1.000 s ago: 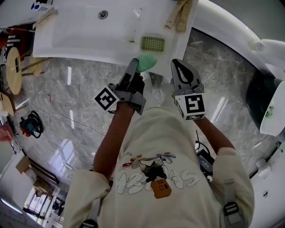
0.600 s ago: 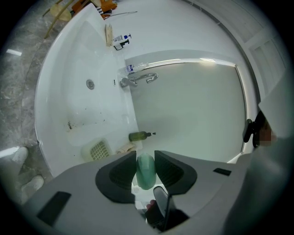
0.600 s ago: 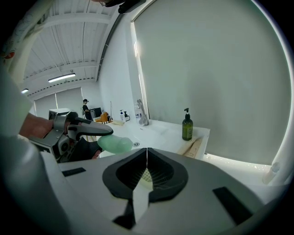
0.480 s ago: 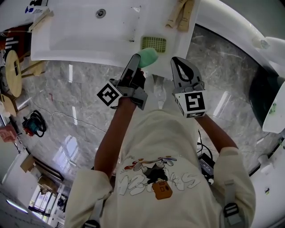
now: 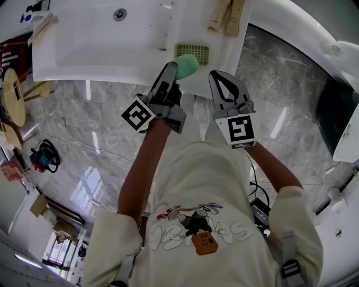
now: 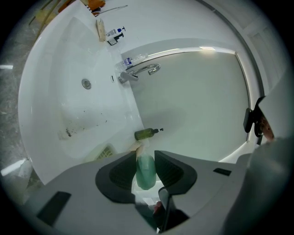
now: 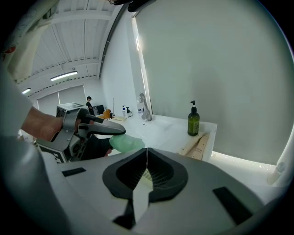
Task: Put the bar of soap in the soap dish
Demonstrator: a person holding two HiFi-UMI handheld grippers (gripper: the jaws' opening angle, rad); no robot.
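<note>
My left gripper is shut on a pale green bar of soap, held over the front edge of the white washbasin counter. The soap stands upright between the two dark pads in the left gripper view, and shows as a green lump in the right gripper view. Just beyond the bar lies the green slotted soap dish on the counter; the soap overlaps its near edge in the head view. My right gripper is shut with nothing in it, to the right of the soap, near the counter's front corner.
A dark green pump bottle and two wooden pieces stand at the counter's back right. A chrome tap and the drain belong to the basin on the left. A white bathtub rim curves at the right.
Both grippers have moved forward toward the counter; the soap in the left gripper now reaches the near edge of the soap dish.
</note>
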